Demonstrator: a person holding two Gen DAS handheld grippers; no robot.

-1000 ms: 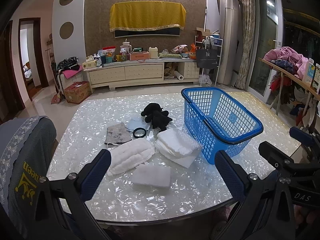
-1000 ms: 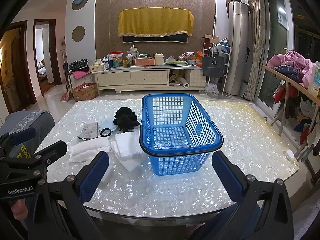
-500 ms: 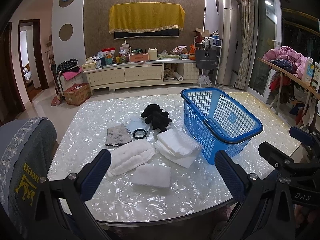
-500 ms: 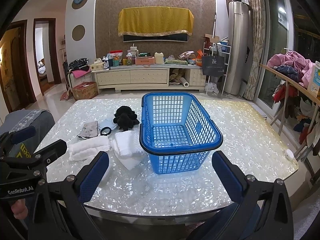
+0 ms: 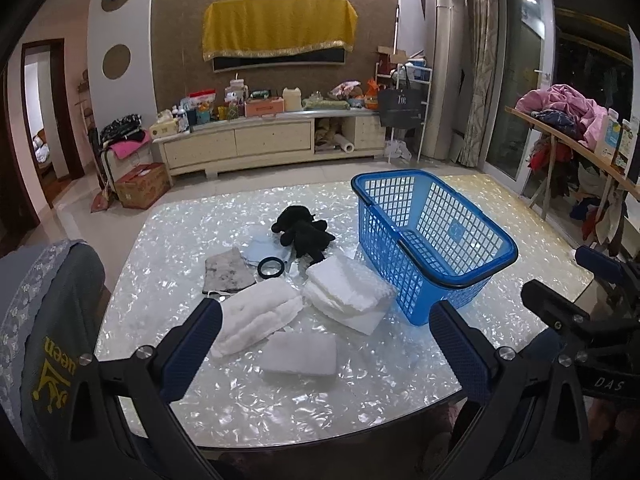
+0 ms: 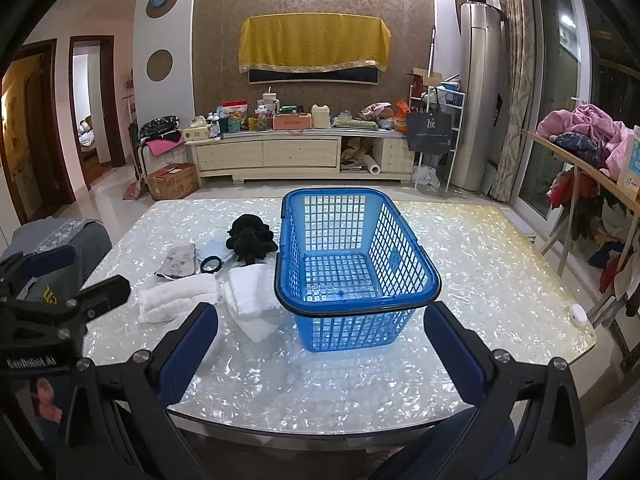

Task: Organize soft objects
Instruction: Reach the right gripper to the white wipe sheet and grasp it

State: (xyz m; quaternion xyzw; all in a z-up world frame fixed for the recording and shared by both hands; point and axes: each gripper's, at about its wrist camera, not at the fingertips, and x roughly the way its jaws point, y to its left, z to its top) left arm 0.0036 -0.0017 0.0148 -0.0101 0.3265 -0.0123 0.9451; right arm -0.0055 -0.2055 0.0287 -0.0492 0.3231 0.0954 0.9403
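Both the left gripper [image 5: 320, 344] and the right gripper [image 6: 320, 344] are hovering spread wide and empty at the near edge of the pearly white table [image 6: 500, 256], while folded white towels [image 5: 256, 316], a black plush toy [image 5: 304, 232] and small cloths are lying beside the empty blue plastic lattice basket [image 6: 356, 264], probably their destination.

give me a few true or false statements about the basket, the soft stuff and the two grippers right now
1. The blue basket is empty. True.
2. The black plush toy lies inside the basket. False: it lies on the table, left of the basket.
3. The left gripper is shut on a towel. False: it is open and holds nothing.
4. The right gripper is open. True.
5. The folded white towel lies beside the basket. True.
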